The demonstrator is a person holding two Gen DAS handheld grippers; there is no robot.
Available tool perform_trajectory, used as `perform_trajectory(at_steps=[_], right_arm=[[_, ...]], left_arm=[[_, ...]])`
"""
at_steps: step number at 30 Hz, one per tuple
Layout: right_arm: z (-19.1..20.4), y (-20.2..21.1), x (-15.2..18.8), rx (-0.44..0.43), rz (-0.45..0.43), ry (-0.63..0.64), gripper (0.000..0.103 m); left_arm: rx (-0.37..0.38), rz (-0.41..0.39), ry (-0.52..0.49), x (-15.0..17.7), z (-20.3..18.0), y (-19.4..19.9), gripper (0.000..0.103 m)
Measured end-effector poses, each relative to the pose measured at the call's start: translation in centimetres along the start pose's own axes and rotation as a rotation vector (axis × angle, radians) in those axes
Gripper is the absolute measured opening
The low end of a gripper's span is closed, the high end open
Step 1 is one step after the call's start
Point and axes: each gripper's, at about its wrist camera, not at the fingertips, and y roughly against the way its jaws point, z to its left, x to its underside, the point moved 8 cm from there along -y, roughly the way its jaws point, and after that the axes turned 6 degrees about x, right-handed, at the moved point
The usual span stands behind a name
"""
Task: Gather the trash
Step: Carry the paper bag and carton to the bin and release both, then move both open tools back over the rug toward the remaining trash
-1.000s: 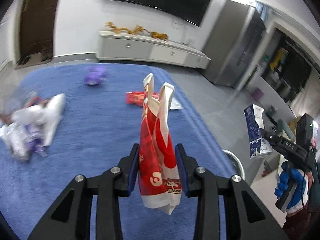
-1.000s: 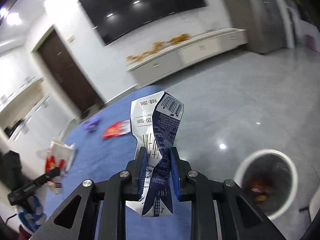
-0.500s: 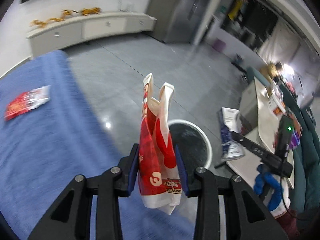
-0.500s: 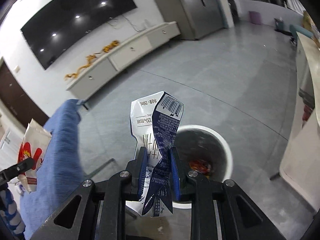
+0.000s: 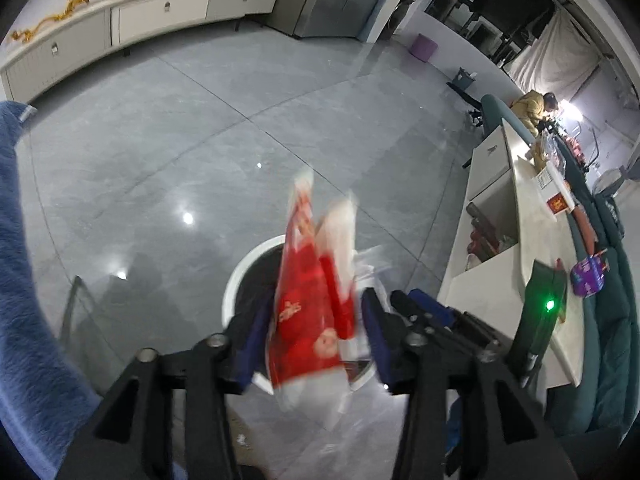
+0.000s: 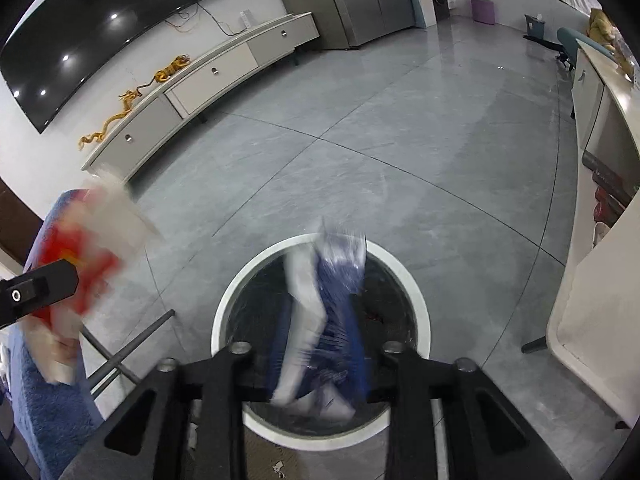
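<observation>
Wide bare floor (image 6: 400, 128) around white bin (image 6: 416, 304). Right claw (image 6: 320, 344) over bin, jaws opening, pads off blurry blue carton (image 6: 328, 288) between them. Left claw (image 5: 312, 332) beside bin rim, jaws opening, blurry red bag (image 5: 308, 300) loose between. Blue bench (image 5: 24, 280) edge at left, white counter (image 5: 532, 264) at right.

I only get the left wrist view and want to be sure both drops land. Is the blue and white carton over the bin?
Observer: Yes. The right wrist view shows the blurred blue and white carton between the opening right gripper, above the round white-rimmed trash bin.
Operator: Anything in the bin already?
Observer: Something red lies on its dark bottom.
Operator: And my red and white snack bag?
Observer: From that view the red and white snack bag hangs left of the bin's rim, beside the blue cloth-covered table.
</observation>
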Motion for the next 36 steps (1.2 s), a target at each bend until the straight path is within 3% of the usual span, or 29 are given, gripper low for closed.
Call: perform_trajectory(at_steps=[2, 9, 16, 22, 30, 36], right_arm=[[-0.2, 0.2, -0.1, 0.008, -0.01, 0.001, 0.05], [-0.3, 2.0, -0.3, 0.009, -0.042, 0.006, 0.05], [1.0, 7.7, -1.3, 0.019, -0.143, 0.044, 0.05], [3.7, 13.2, -1.6, -0.007, -0.233, 0.097, 0.05], [10.8, 18.8, -1.6, -0.099, -0.316, 0.224, 0.053], [16.4, 21.4, -0.7, -0.168, -0.345, 0.317, 0.054]], left_arm=[[0.016, -0.016, 0.003, -0.4, -0.4, 0.2, 0.06], [0.013, -0.08, -0.024, -0.5, -1.0, 3.1, 0.06], [-0.038, -0.207, -0.044, -0.1, -0.3, 9.7, 0.06], [-0.109, -0.263, -0.083, 1.5, 1.0, 15.8, 0.06], [-0.223, -0.388, -0.038, 5.7, 6.7, 25.8, 0.06], [-0.306, -0.48, 0.082, 9.9, 13.6, 32.7, 0.06]])
